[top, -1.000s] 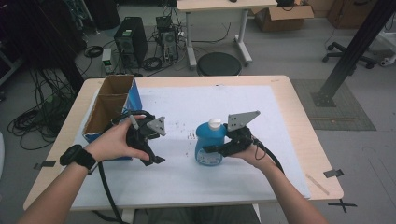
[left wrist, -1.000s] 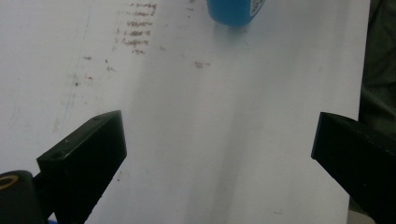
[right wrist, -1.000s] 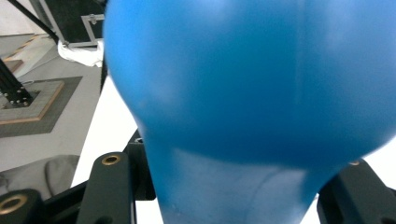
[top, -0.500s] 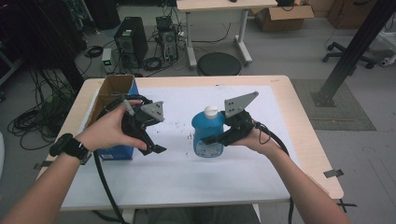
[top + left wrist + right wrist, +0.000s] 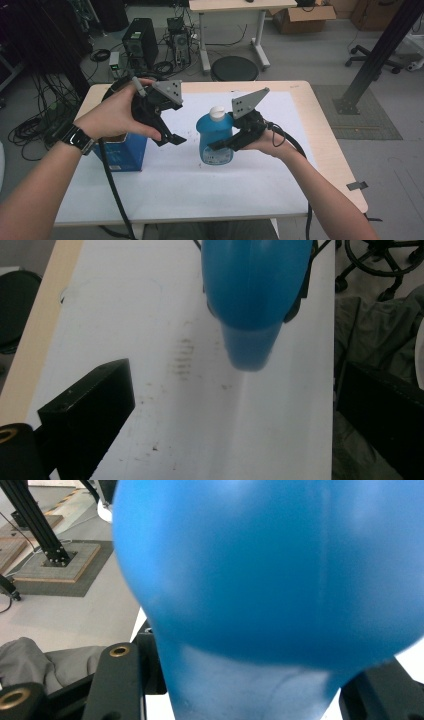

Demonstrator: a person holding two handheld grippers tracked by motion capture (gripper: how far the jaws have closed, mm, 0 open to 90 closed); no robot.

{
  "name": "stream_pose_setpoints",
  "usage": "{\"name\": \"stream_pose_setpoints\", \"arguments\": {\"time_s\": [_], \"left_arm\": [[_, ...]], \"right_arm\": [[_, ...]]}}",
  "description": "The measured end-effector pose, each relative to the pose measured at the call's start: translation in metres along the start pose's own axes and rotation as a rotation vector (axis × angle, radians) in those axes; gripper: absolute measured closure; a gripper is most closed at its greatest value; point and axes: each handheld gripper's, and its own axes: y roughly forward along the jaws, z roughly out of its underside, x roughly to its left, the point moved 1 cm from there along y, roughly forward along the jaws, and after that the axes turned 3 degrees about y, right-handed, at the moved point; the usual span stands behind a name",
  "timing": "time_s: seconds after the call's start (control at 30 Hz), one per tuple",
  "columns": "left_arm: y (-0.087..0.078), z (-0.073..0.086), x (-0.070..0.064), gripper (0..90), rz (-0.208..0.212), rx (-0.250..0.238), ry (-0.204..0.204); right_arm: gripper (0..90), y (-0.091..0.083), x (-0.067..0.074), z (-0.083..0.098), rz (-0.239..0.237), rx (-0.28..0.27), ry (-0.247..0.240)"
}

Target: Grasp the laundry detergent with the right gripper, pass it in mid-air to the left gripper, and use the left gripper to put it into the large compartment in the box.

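- The blue bottle (image 5: 215, 137) with the white cap (image 5: 217, 113) is now lifted clear of the desk (image 5: 300, 165); a second ago it sat lower on the white sheet (image 5: 210, 185), tilted in the same grip
- The right gripper (image 5: 225, 144) holds it, fingers clamped on the lower body of the bottle; in the right gripper view the blue body (image 5: 270, 570) swells between the two black fingers (image 5: 117, 680)
- The bottle stands nearly upright now, cap on top, hanging above the middle of the sheet
- The left gripper (image 5: 172, 139) has risen too and drawn up beside the bottle; it sits just to the left of it, apart from it, not touching
- Its fingers stand apart and hold nothing: the left gripper view shows one black finger (image 5: 90, 415) at the lower left with bare sheet beyond, and the bottle (image 5: 252, 295) hanging ahead of it
- The blue box (image 5: 120, 152) with the open cardboard top stays at the left edge of the desk, partly hidden under the left hand (image 5: 112, 112)
- My reading: the lift is done and the two grippers are closing on each other, so the next step looks like a handover or a two-handed job on the cap
- The empty left gripper needs to line up with the cap or neck before it shuts; the bottle is smooth and rounded, so a slip or twist in the right grip is the risk
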Motion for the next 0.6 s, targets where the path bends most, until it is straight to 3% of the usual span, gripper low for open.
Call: {"name": "stream_pose_setpoints", "arguments": {"time_s": [0.23, 0.6], "left_arm": [[-0.003, -0.021, -0.003, 3.2, 0.018, 0.016, 0.032], [0.009, -0.032, -0.008, 3.3, 0.026, 0.077, 0.048]], "right_arm": [[43.0, 0.01, 0.001, -0.005, -0.015, 0.027, -0.012], [43.0, 0.027, 0.004, -0.007, -0.038, 0.068, -0.021]]}}
